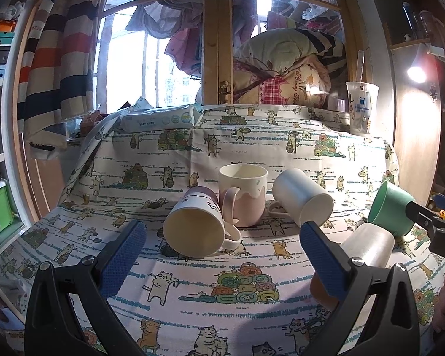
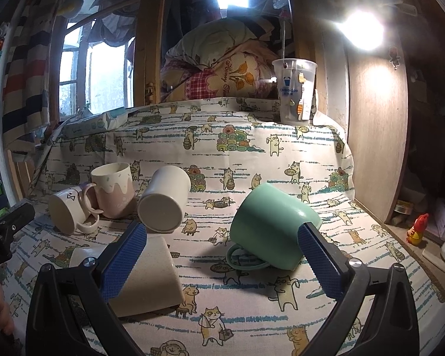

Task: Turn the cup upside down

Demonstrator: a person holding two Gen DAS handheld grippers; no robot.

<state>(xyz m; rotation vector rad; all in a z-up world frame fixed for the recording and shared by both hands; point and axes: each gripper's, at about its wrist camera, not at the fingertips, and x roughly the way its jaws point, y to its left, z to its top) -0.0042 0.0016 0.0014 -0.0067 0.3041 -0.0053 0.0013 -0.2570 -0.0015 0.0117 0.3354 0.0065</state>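
Several cups lie on a cat-print cloth (image 1: 192, 281). A white and purple mug (image 1: 192, 225) lies on its side, mouth toward me. A pink and cream mug (image 1: 241, 195) stands upright behind it. A white mug (image 1: 301, 197) lies on its side. A beige cup (image 2: 151, 276) lies by my right gripper's left finger. A green mug (image 2: 270, 225) lies on its side, handle down. My left gripper (image 1: 222, 255) is open and empty in front of the purple mug. My right gripper (image 2: 222, 255) is open and empty, with the green mug just ahead.
A clear plastic cup with a straw (image 1: 361, 108) stands at the back right. A pack of baby wipes (image 1: 160, 120) lies at the back left. A wooden panel (image 2: 376, 136) bounds the right side. Bedding is piled behind the table.
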